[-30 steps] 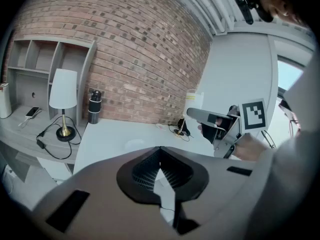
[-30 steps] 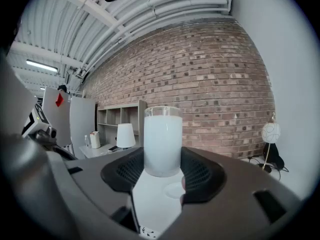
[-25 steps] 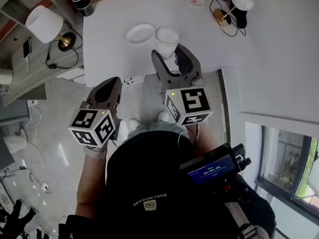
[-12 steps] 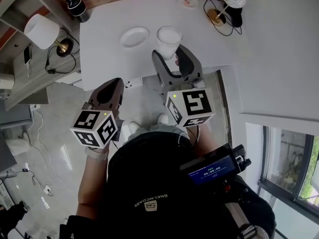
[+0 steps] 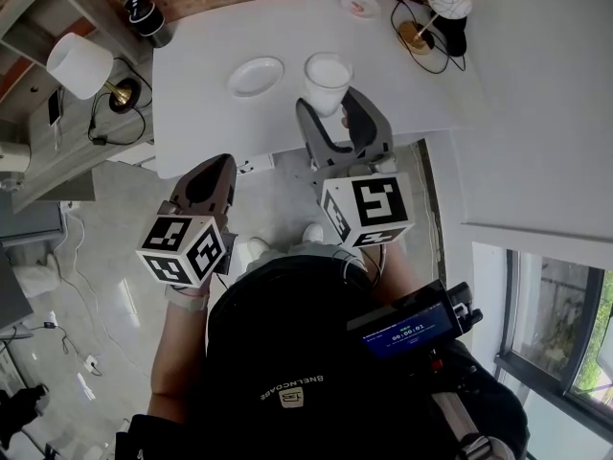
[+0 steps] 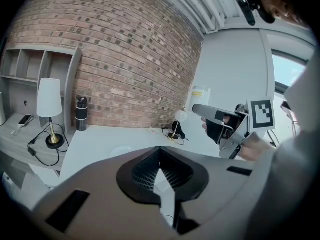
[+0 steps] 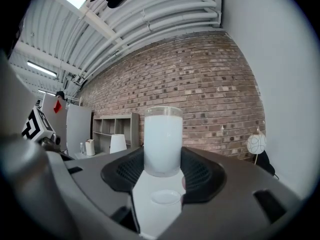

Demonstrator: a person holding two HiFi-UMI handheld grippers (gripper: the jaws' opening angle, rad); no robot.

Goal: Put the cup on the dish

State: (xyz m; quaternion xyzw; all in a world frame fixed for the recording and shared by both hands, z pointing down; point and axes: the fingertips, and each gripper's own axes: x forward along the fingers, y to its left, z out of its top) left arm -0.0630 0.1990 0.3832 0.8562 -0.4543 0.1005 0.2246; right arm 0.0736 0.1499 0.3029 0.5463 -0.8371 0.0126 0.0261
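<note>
Cup point(image 5: 327, 77) sits slightly further from dish point(image 5: 256, 76) than 1 s ago; the gap is wider. Left gripper point(image 5: 213, 169): jaws together, nothing between them, held off the table point(image 5: 192, 99) edge at 7 o'clock of dish. Dish lies flat on table. Right gripper point(image 5: 329, 105): jaws clamped on cup's lower sides. Cup is upright, milky white, at 3 o'clock of dish, near but apart. In the right gripper view, dish shows at 6 o'clock below cup.

White cup point(image 5: 327, 77) upright, R of white dish point(image 5: 256, 76)
</note>
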